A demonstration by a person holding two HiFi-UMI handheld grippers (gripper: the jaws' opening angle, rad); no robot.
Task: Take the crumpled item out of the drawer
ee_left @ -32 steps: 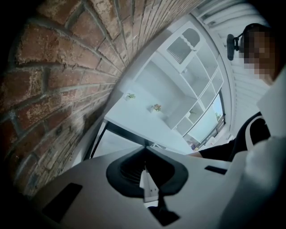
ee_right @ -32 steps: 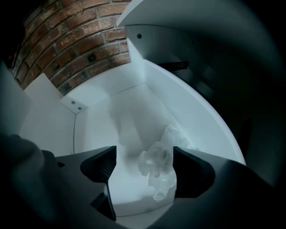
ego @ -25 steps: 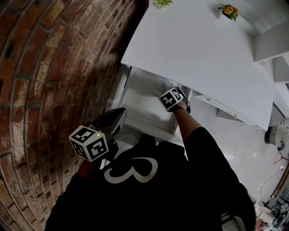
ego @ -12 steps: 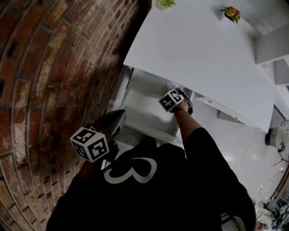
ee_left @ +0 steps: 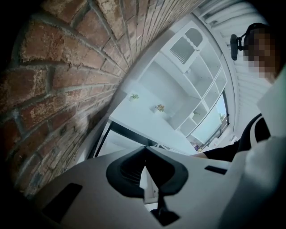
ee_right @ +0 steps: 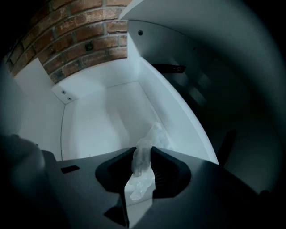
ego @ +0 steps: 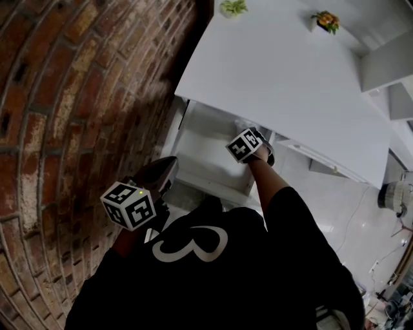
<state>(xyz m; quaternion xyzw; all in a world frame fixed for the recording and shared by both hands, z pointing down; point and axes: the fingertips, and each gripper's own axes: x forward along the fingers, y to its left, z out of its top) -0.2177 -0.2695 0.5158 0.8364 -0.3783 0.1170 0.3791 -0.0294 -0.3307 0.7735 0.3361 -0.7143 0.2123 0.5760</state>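
Observation:
The crumpled item [ee_right: 155, 134] is a pale, translucent wad at the right side of the open white drawer [ee_right: 100, 118]. My right gripper [ee_right: 143, 155] reaches down into the drawer. Its jaws are closing and the wad fills the gap between the pads, which press on it. In the head view that gripper's marker cube [ego: 245, 144] hangs over the drawer [ego: 200, 151], with a bit of the wad [ego: 243, 123] showing beyond it. My left gripper [ego: 169, 165] is held low by the brick wall, outside the drawer. Its pads [ee_left: 134, 167] meet at the tips around nothing.
A white tabletop [ego: 284, 71] overhangs the drawer's back. It carries two small potted plants [ego: 233, 6] [ego: 328, 17] at its far edge. A brick wall [ego: 71, 109] runs along the left. White shelving [ee_left: 190, 78] stands beyond the table.
Almost nothing differs in the head view. The right gripper's cube stays over the drawer's right side, and the left gripper stays by the brick wall.

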